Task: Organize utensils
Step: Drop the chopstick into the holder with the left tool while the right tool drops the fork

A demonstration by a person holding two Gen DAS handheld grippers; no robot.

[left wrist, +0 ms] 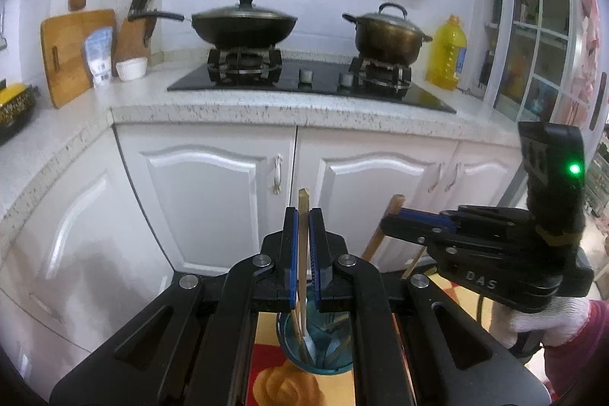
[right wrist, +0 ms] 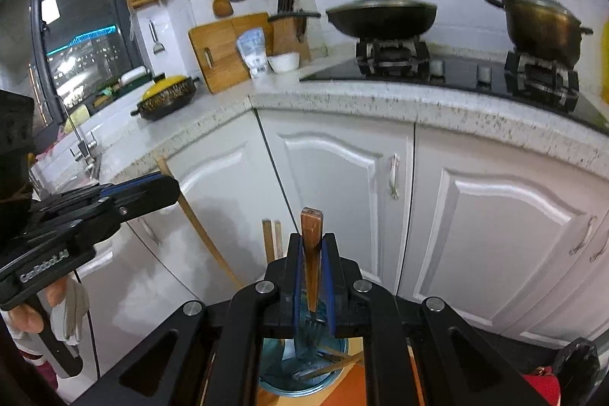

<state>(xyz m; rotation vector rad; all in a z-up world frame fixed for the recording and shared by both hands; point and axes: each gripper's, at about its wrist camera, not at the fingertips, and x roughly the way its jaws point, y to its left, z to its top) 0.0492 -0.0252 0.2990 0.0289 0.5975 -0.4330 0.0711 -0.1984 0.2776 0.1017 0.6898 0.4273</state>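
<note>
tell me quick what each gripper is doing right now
Left gripper: closed on a chopstick above the blue cup.
Right gripper: closed on a fork's wooden handle.

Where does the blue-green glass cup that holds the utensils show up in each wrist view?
Left wrist view: the glass cup is at bottom centre, below the left tool.
Right wrist view: the cup is again at bottom centre, below the right tool.
Shared landmark: the lidded black wok on the stove.
</note>
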